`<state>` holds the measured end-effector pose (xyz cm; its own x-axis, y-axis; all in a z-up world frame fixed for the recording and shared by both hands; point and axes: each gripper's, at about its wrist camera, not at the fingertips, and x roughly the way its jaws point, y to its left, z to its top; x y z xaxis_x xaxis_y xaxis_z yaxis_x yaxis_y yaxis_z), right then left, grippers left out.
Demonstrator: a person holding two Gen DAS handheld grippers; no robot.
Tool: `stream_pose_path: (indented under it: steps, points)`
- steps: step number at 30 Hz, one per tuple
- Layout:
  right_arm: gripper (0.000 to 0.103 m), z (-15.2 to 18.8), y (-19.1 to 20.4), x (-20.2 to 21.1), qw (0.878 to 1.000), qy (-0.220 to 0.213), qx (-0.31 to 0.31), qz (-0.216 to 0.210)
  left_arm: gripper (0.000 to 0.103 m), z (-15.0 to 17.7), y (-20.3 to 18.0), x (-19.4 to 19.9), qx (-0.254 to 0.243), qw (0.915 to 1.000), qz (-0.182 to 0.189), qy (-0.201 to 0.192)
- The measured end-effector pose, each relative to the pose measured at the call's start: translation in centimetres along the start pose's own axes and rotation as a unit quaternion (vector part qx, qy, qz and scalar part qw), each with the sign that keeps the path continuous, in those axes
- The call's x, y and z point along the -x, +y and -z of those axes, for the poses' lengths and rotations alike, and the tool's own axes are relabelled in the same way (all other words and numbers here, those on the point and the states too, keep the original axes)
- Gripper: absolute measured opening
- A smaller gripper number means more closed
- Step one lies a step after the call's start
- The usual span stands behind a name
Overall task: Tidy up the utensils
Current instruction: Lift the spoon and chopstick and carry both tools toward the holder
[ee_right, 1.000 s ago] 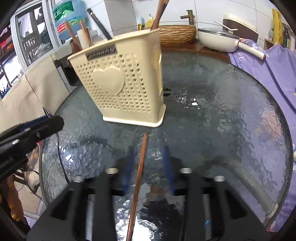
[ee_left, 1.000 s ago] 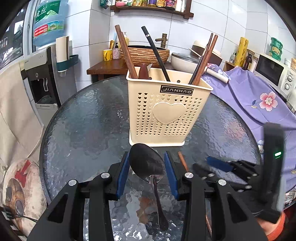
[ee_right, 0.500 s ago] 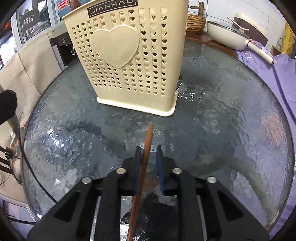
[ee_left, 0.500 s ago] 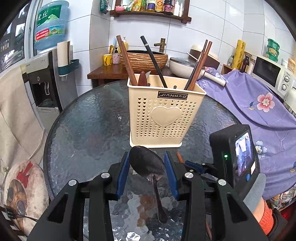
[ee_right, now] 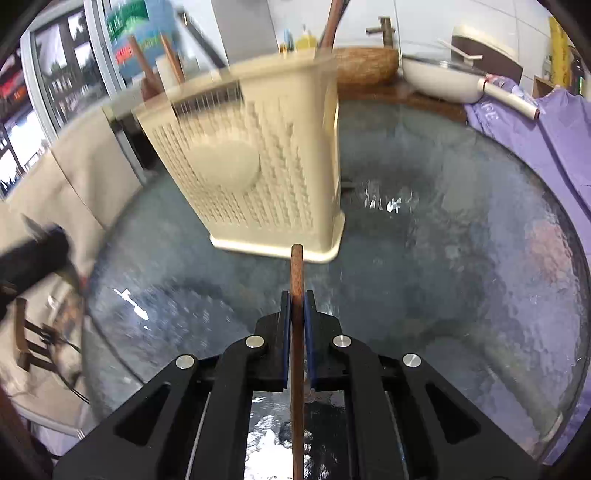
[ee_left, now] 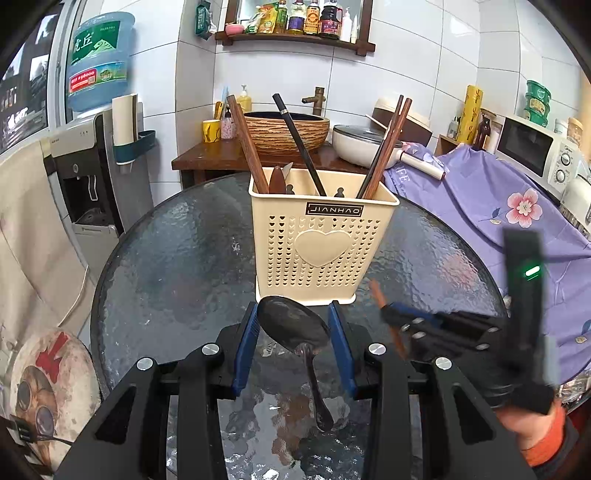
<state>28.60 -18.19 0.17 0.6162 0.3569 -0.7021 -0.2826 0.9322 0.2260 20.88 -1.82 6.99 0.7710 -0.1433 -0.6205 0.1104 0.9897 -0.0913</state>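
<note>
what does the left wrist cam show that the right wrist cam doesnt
Only the left wrist view shows the spoon gripped by the left gripper, the microwave and the shelf of bottles. Only the right wrist view shows the right gripper's pads closed on the wooden chopstick up close. Both share the cream utensil basket, the glass table and the purple cloth.
</note>
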Motion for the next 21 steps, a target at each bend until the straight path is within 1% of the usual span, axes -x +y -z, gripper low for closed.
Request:
stream_pose_path:
  steps: [3,9,17,21]
  points:
    - [0.008,-0.7,-0.1,2.4,0.999,-0.027,-0.007,-0.020,0.037,-0.1,0.0,0.0,0.001,1.0000,0.002,0.000]
    - [0.008,-1.4,0.1,5.9,0.997,-0.067,-0.008,-0.041,0.037,-0.3,0.1,0.2,0.001,1.0000,0.005,-0.002]
    - [0.008,-2.2,0.3,8.7,0.994,-0.091,-0.006,-0.061,0.037,-1.4,0.3,0.8,0.005,0.9999,0.014,-0.006]
    - [0.008,-2.6,0.5,10.0,0.992,-0.103,-0.003,-0.068,0.037,-2.1,0.5,1.4,0.002,0.9998,0.013,-0.016]
